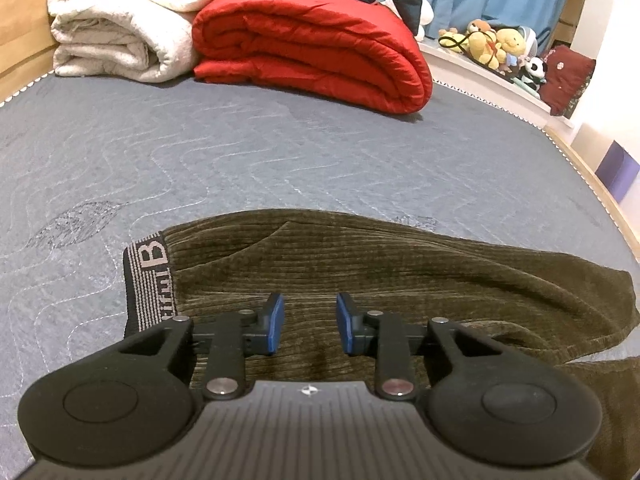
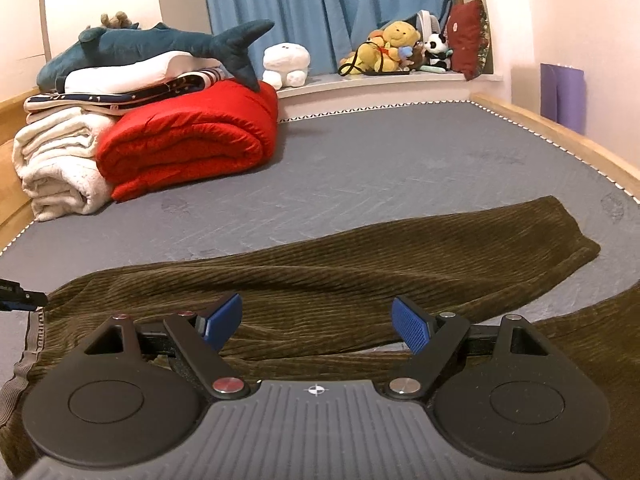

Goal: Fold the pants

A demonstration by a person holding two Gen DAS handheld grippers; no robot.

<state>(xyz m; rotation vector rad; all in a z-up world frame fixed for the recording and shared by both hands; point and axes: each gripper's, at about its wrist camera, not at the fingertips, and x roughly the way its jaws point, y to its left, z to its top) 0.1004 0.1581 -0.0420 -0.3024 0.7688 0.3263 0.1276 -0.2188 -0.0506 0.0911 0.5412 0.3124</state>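
Olive-brown corduroy pants lie flat on the grey mattress. Their black-and-grey lettered waistband is at the left. My left gripper hovers low over the waist area just right of that band. Its blue pads stand a narrow gap apart, with corduroy showing below the gap and nothing pinched between them. In the right wrist view the pants stretch to the right, one leg ending near the bed's edge. My right gripper is wide open above the upper leg and holds nothing.
At the far end of the bed are a folded red quilt and a rolled white blanket, with a plush shark on the stack. Plush toys line the window ledge. A wooden bed frame runs along the right.
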